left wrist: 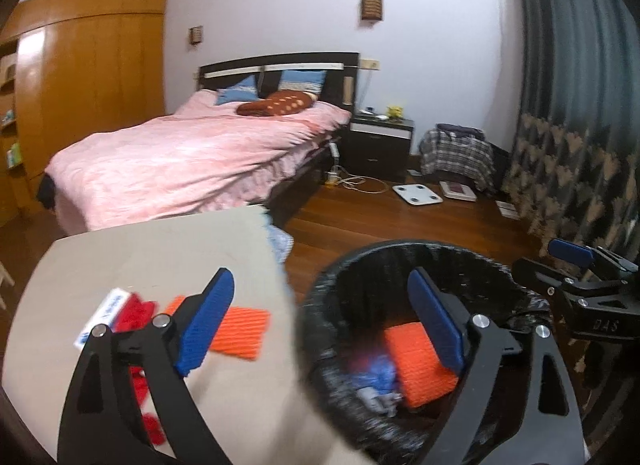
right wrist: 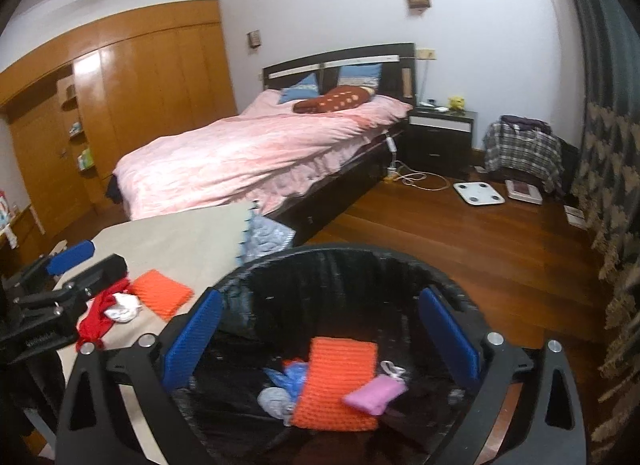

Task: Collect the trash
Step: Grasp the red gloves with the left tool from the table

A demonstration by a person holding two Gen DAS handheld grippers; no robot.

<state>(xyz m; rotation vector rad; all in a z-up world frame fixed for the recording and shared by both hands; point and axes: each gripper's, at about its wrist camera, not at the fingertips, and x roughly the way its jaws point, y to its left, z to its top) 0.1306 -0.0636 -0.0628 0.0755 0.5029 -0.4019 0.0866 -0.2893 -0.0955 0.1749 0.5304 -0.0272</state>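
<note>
With both grippers' jaws released over the bin [right wrist: 360, 261], the orange pad [right wrist: 161, 293] near the worktop [right wrist: 180, 237] edge could slide off if nudged.

I'm working in a bedroom of a lived-in home. A double bed [right wrist: 256, 153] with a pink quilt and a dark headboard fills the middle, blue pillows [right wrist: 360, 75] propped against it. Beside it stands a dark nightstand [right wrist: 440, 137], and honey-coloured built-in wardrobes [right wrist: 152, 89] line the far wall. On the wooden floor [right wrist: 460, 241] I see a white bathroom scale [right wrist: 478, 193] and a charging cable [right wrist: 424, 181]. Plaid clothes [right wrist: 524, 149] are heaped in the corner, next to heavy patterned curtains [right wrist: 608, 169].
</note>
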